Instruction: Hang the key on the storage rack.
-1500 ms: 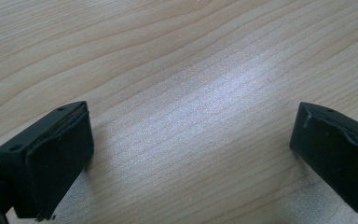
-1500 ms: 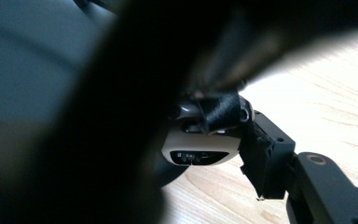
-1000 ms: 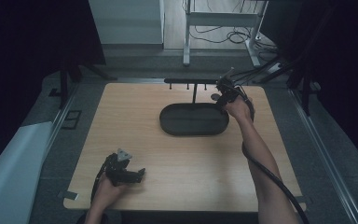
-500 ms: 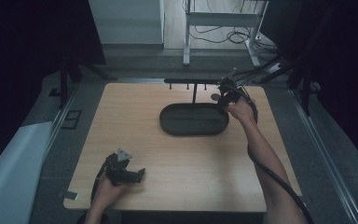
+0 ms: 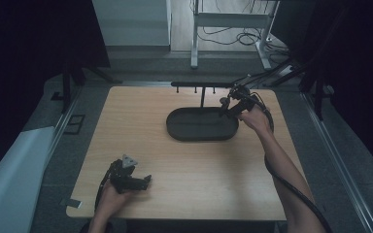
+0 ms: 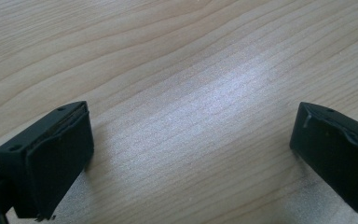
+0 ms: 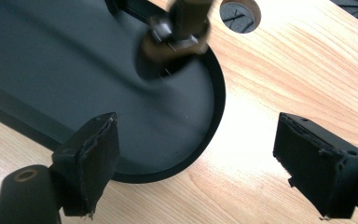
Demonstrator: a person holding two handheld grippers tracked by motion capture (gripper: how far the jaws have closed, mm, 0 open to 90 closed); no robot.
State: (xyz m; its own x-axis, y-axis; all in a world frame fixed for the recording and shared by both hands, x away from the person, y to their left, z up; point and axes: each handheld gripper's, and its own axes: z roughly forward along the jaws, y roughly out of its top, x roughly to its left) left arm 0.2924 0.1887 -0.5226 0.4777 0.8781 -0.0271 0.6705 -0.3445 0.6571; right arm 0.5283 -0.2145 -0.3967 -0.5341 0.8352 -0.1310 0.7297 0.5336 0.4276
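Fingers [image 7: 324, 175] of the right gripper [image 5: 230, 104] stand wide apart, empty, over the tray [image 5: 179, 132] rim; left gripper [image 6: 191, 154] likewise open, idle on the worktop [image 5: 141, 121].

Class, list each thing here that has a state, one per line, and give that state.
Left hand-held gripper: open, holding nothing, low over bare table.
Right hand-held gripper: open, holding nothing, over the tray's right end.
Oval black tray: flat on the table, nothing in it.
Rack: upright behind the tray.
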